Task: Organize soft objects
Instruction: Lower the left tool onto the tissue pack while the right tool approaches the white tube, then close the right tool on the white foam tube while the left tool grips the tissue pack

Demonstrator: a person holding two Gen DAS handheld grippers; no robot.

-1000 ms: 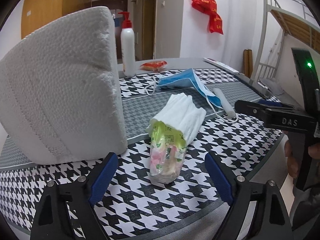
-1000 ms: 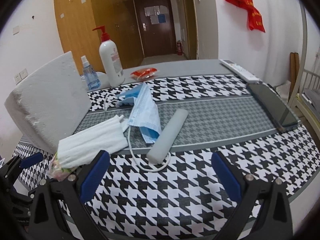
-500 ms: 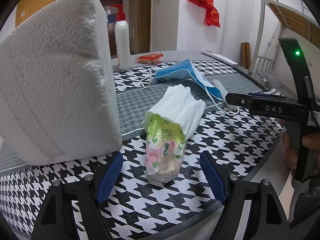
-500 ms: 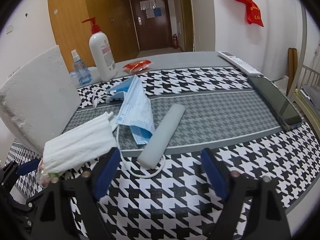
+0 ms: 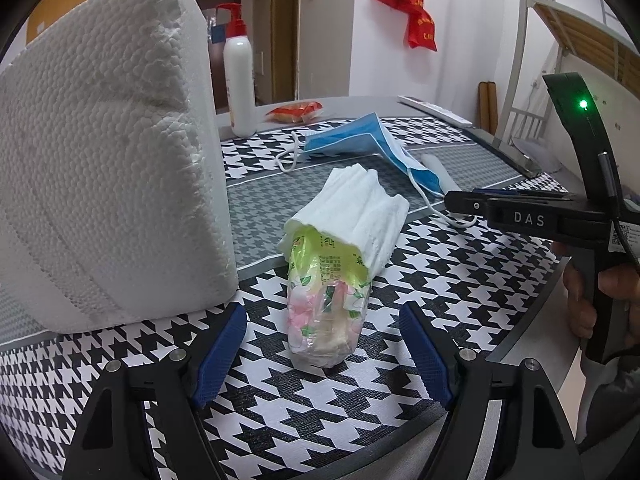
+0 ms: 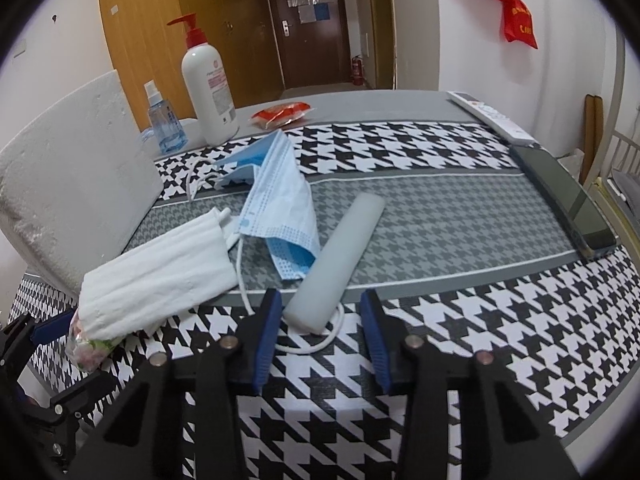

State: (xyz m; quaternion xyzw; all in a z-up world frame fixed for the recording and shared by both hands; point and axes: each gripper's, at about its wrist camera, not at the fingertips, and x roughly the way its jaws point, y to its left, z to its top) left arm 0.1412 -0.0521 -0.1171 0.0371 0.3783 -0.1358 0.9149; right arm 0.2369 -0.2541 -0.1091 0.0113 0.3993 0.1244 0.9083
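Houndstooth cloth (image 5: 460, 292) in black, white and grey covers the table I'm working over. Nearest my left gripper (image 5: 322, 350), its blue pads are spread wide with nothing between them, and the tissue pack (image 5: 332, 292) lies just past the tips at 12 o'clock, its flowered plastic end toward me and white tissues fanning out of the far end. At 10 o'clock the big white foam block (image 5: 108, 168) stands on the cloth beside the pack. My right gripper (image 6: 322, 330) has its pads partly closed, a modest gap between them, gripping nothing; the near end of the grey foam stick (image 6: 336, 268) sits just ahead at 12 o'clock, with a white ear loop (image 6: 316, 340) curling under it. Farther on, the blue face mask (image 6: 280, 208) lies crumpled at 11 o'clock, touching the stick's left side. Beyond it, the pump bottle (image 6: 208, 80) and small spray bottle (image 6: 164, 124) stand near the far edge, a red packet (image 6: 282, 114) close by.
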